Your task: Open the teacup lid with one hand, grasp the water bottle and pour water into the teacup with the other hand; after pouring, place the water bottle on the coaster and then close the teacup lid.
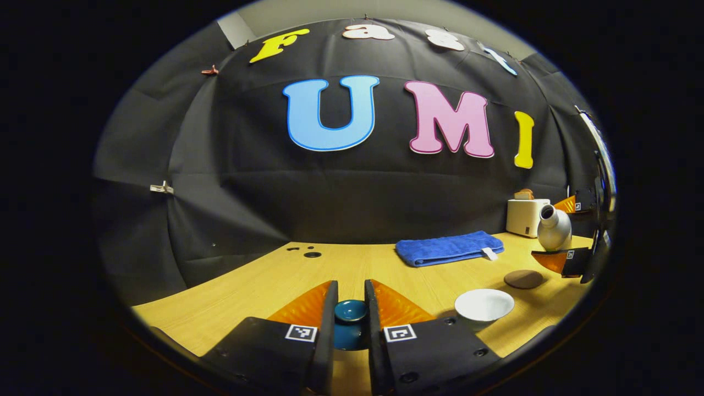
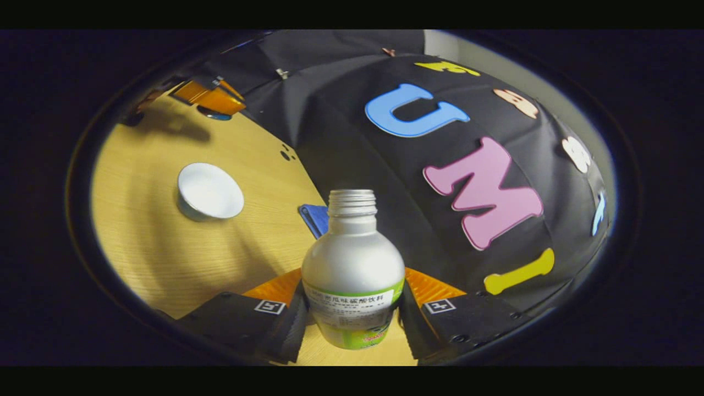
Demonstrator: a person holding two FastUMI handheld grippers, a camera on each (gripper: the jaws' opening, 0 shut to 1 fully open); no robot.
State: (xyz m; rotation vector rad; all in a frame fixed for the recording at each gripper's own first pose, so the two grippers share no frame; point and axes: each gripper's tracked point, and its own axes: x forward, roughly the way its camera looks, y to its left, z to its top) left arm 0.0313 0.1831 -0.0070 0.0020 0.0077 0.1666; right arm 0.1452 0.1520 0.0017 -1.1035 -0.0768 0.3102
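The right claw (image 2: pixel 352 316) clenches the tilted bottle (image 2: pixel 352 275), whose open neck leans toward the cup (image 2: pixel 210 191) off to its left, while the left claw (image 1: pixel 351 322) grips the lid (image 1: pixel 351 311).

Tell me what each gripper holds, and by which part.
The left gripper holds the teacup lid by its knob. The right gripper holds the water bottle by its lower body, at the label.
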